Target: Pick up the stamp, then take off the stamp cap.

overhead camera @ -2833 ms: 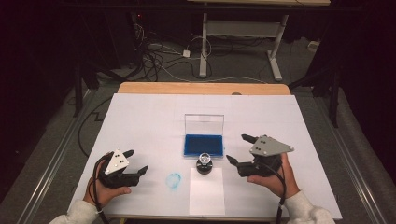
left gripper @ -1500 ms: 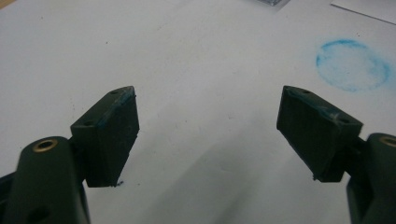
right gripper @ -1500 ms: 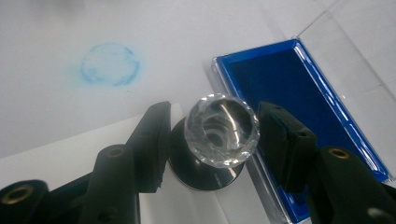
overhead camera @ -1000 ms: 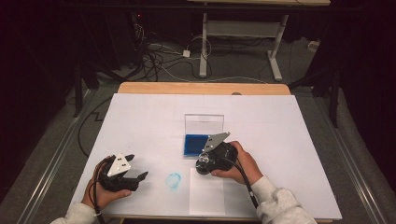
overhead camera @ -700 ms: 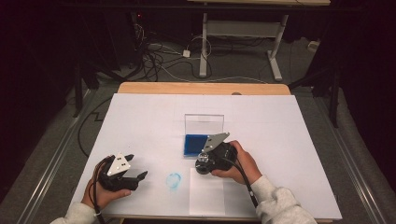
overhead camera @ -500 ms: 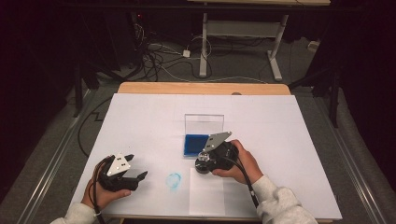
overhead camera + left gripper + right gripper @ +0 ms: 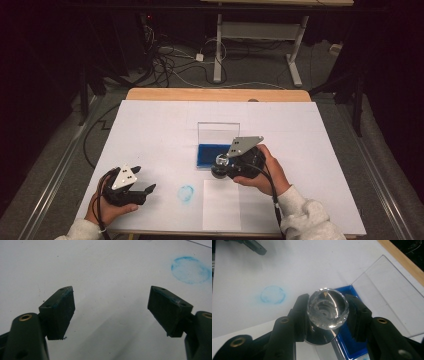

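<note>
A round stamp (image 7: 327, 308) with a clear faceted knob is clamped between the right gripper (image 7: 327, 315)'s two black pads, above the near edge of a blue ink pad (image 7: 354, 345). The pad's clear lid (image 7: 387, 290) is laid open on the far side. A round blue print (image 7: 272, 295) is seen on the white table (image 7: 287, 265) at left. Another gripper's dark tip (image 7: 254, 247) is seen at far left.

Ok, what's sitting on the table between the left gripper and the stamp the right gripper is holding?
In the high view, a round blue ink mark lies on the white table between the left gripper and the stamp in the right gripper; otherwise that stretch is bare.
</note>
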Motion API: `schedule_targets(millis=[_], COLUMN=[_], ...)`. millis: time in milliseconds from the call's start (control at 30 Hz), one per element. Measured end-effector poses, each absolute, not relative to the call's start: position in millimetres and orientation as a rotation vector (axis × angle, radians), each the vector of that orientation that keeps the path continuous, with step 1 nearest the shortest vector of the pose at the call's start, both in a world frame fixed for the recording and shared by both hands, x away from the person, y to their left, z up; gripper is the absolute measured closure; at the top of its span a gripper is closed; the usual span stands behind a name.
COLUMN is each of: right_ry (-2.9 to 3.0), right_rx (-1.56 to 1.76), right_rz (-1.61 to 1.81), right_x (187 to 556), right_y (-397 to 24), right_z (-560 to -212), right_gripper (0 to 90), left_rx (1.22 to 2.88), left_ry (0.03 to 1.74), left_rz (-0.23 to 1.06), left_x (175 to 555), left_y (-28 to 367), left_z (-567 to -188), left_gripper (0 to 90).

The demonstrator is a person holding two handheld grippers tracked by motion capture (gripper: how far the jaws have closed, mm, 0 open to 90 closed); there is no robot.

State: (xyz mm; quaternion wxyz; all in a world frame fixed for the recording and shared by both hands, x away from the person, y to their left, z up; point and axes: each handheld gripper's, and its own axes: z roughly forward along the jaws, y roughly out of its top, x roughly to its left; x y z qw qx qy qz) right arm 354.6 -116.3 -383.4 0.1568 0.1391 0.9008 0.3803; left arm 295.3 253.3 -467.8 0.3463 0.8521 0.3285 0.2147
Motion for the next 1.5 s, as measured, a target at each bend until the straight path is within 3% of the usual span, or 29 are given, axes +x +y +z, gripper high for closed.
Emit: schedule_targets(millis=[667,1500], right_ry=[2.460,2.421], right_rx=[0.525,0.559], right_rz=[1.132,1.156], right_x=[360.6,358.9], right_y=[-146.7,-149.1], right_z=[-374.4,-371.9], right_gripper=[56.6,56.6], left_rx=[2.218,2.202], left_ry=[0.855,0.878], left_rz=[0.565,0.608], left_x=[301.7,308.3], left_y=[254.2,247.3], left_z=[-471.3,-469.6], left_gripper=[21.4,21.2])
